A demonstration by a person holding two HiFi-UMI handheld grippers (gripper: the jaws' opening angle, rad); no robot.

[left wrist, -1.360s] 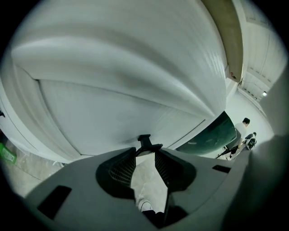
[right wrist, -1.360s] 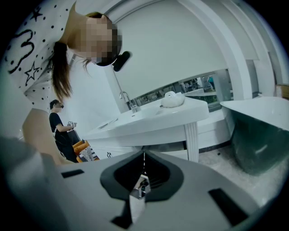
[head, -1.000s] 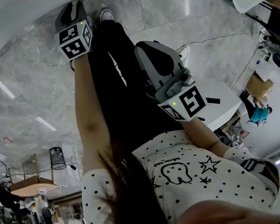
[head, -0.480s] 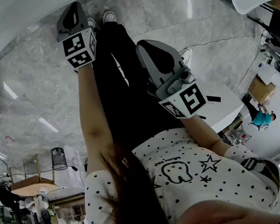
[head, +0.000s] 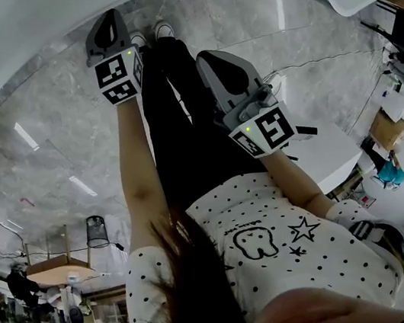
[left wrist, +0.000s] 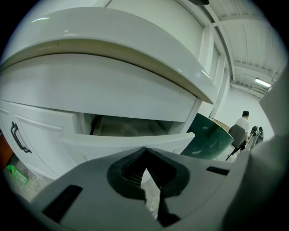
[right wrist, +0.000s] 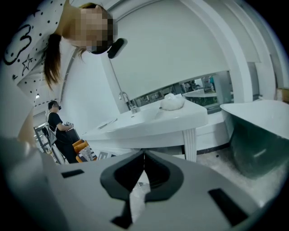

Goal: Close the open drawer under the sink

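Note:
The open drawer (left wrist: 128, 137) shows in the left gripper view, its white front pulled out under the curved white counter (left wrist: 113, 40), with the dark inside visible behind it. My left gripper (left wrist: 145, 150) points at the drawer front, a short way off; its jaws have just been closing and are now shut with nothing between them. From the head view the left gripper (head: 112, 18) hangs just below the counter edge (head: 25, 33), which hides the drawer. My right gripper (head: 208, 57) is held back by the person's legs, shut and empty, and faces another basin (right wrist: 149, 117) across the room.
A cabinet door with a dark handle (left wrist: 17, 137) sits left of the drawer. A dark green bathtub (left wrist: 210, 135) stands to its right, with a person (left wrist: 244, 122) far behind. Another person (right wrist: 56, 122) stands by a second sink. Marble floor (head: 52, 144) lies underfoot.
The left gripper has risen a little toward the counter edge. The right gripper has stayed where it was.

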